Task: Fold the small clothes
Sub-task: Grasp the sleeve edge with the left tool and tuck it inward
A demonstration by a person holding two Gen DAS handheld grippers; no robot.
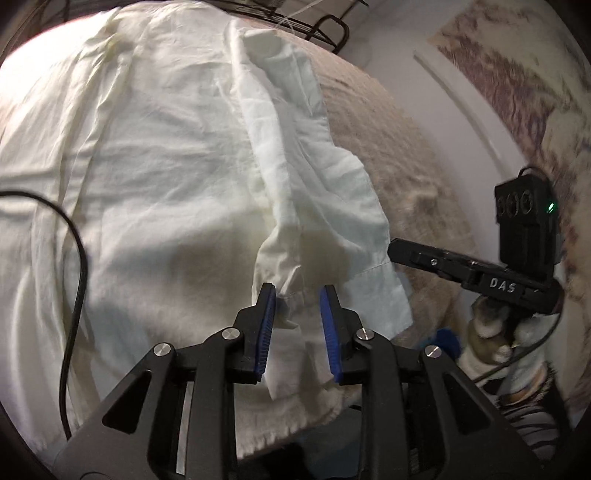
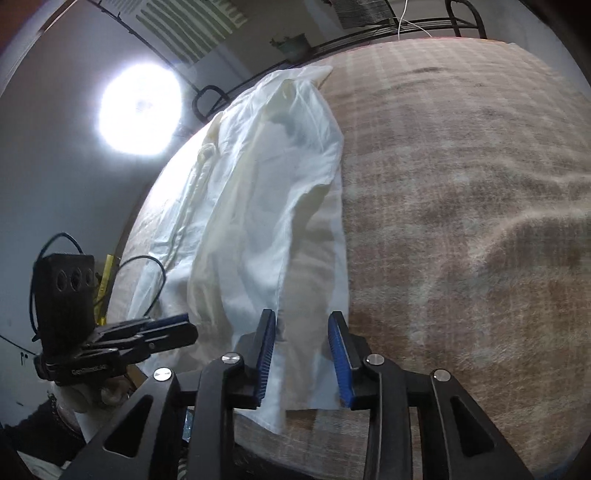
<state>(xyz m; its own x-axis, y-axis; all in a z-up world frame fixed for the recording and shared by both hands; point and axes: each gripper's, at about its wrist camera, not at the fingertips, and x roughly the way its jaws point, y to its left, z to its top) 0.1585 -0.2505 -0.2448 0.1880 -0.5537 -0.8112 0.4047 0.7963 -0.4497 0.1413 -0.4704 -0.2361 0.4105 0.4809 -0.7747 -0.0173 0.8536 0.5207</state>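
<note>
A white shirt (image 1: 166,166) lies spread on a beige plaid blanket (image 1: 388,147), with one sleeve (image 1: 314,206) folded back over its body. In the left wrist view my left gripper (image 1: 297,295) stands open over the sleeve's cuff; cloth lies between the blue pads (image 1: 267,314) without being pinched. My right gripper (image 1: 397,253) shows side-on at the right, just off the sleeve's edge. In the right wrist view the shirt (image 2: 266,206) runs away from me, and my right gripper (image 2: 302,319) is open above its near hem. My left gripper (image 2: 181,328) sits at the shirt's left edge.
A black cable (image 1: 77,258) crosses the shirt at the left. A dark metal rack (image 1: 325,29) stands behind the bed. A bright lamp (image 2: 140,110) glares at the left wall. A gloved hand (image 1: 491,332) holds the right tool. Bare blanket (image 2: 461,221) stretches to the right.
</note>
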